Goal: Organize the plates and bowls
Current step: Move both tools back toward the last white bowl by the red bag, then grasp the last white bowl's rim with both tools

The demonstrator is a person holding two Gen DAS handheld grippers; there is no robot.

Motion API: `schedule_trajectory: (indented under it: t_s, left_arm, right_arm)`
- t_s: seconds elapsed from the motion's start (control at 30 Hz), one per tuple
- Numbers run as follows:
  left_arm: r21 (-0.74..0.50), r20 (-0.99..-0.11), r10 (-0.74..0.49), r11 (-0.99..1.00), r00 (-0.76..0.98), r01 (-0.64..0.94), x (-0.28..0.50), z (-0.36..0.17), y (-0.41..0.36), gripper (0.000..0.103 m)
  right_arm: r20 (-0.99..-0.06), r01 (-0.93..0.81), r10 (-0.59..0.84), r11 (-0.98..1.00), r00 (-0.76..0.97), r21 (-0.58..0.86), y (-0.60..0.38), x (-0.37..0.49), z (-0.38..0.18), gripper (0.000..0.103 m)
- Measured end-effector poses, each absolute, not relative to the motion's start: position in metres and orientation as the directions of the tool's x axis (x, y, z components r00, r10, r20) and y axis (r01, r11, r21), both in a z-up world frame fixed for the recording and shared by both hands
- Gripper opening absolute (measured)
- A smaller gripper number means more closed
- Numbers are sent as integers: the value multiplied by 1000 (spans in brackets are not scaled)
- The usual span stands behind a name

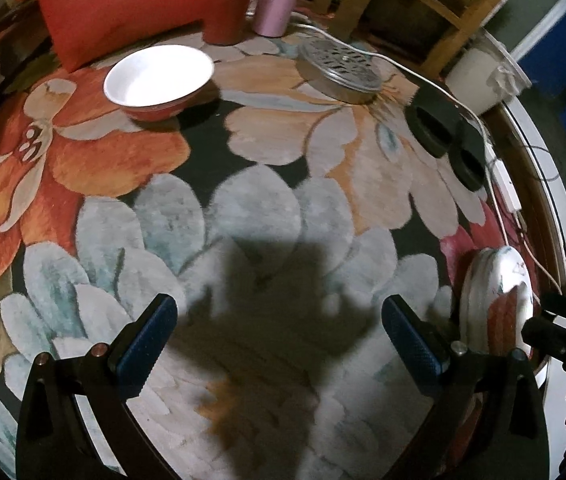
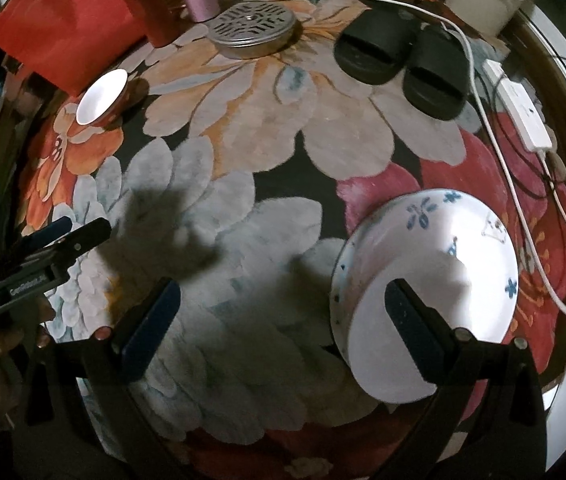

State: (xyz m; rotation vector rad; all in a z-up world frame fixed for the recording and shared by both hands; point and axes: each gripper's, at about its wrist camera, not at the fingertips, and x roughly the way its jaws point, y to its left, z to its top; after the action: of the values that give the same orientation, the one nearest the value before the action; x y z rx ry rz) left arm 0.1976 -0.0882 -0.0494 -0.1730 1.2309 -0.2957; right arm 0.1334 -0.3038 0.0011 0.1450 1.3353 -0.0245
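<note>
Bowls first: the white ceramic bowl with little blue flower marks (image 2: 431,280) sits on the big floral rug (image 2: 223,128), right up against the right gripper (image 2: 283,320), and the smaller red bowl with a white inside (image 1: 159,80) is well apart from it, at the far left near a red cushion (image 1: 123,8). Right gripper is spread wide with nothing in it; its right finger overlaps the blue-flowered bowl in the right wrist view, but I can't tell if it's actually touching. Left gripper (image 1: 279,340) is also wide open and empty, hanging over a bare patch of rug with its shadow underneath. My guess is we're at the reach-in step, nothing grabbed yet, so the sorting has barely begun. Next move probably means shifting the right gripper sideways so the bowl's rim lands between the fingers, then closing on the wall of it. Looks glazed and slick, so a rim pinch could slip. Other stuff lying around: a round perforated metal tin (image 2: 253,32), black slide sandals (image 2: 403,64), and a white power strip with cable (image 2: 523,116), none in the way as far as I can see.
</note>
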Motion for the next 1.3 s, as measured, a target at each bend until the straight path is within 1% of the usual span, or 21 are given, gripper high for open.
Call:
schedule_trajectory:
  t_s: [0.27, 0.57, 0.8, 0.97, 1.13, 1.17, 1.2, 1.23, 1.27, 1.3]
  left_arm:
    - [-306, -897, -307, 950, 319, 53, 214, -65, -61, 102]
    - [-317, -890, -278, 947, 360, -51, 246, -75, -15, 102]
    - [-301, -893, -231, 944, 386, -132, 278, -75, 27, 102]
    - [-271, -902, -184, 946, 391, -178, 308, -77, 52, 102]
    - [-266, -890, -171, 948, 422, -176, 341, -73, 63, 99]
    - [-270, -886, -174, 947, 430, -174, 347, -72, 64, 97]
    - [-271, -883, -173, 947, 437, -173, 354, -72, 66, 94]
    - [-273, -880, -173, 946, 442, -174, 361, -72, 67, 91]
    - [-280, -879, -178, 944, 442, -177, 367, -73, 68, 85]
    - [-290, -879, -185, 940, 440, -183, 373, -74, 69, 84]
  right_arm:
    - [-971, 57, 80, 994, 224, 95, -285, 154, -7, 103]
    - [-971, -33, 151, 989, 188, 147, -253, 193, -25, 103]
    - [-951, -56, 242, 970, 190, 236, -215, 254, -38, 103]
    - [-922, -68, 311, 950, 231, 303, -179, 306, -44, 102]
    - [-890, -37, 383, 922, 248, 386, -155, 352, -57, 101]
    - [-889, -32, 383, 921, 251, 388, -153, 357, -59, 98]
    - [-891, -19, 376, 923, 254, 384, -151, 364, -63, 92]
    - [-894, -3, 370, 925, 253, 381, -150, 372, -68, 89]
    - [-895, 14, 368, 923, 252, 384, -149, 379, -73, 84]
    - [-896, 30, 368, 922, 247, 387, -148, 384, -77, 78]
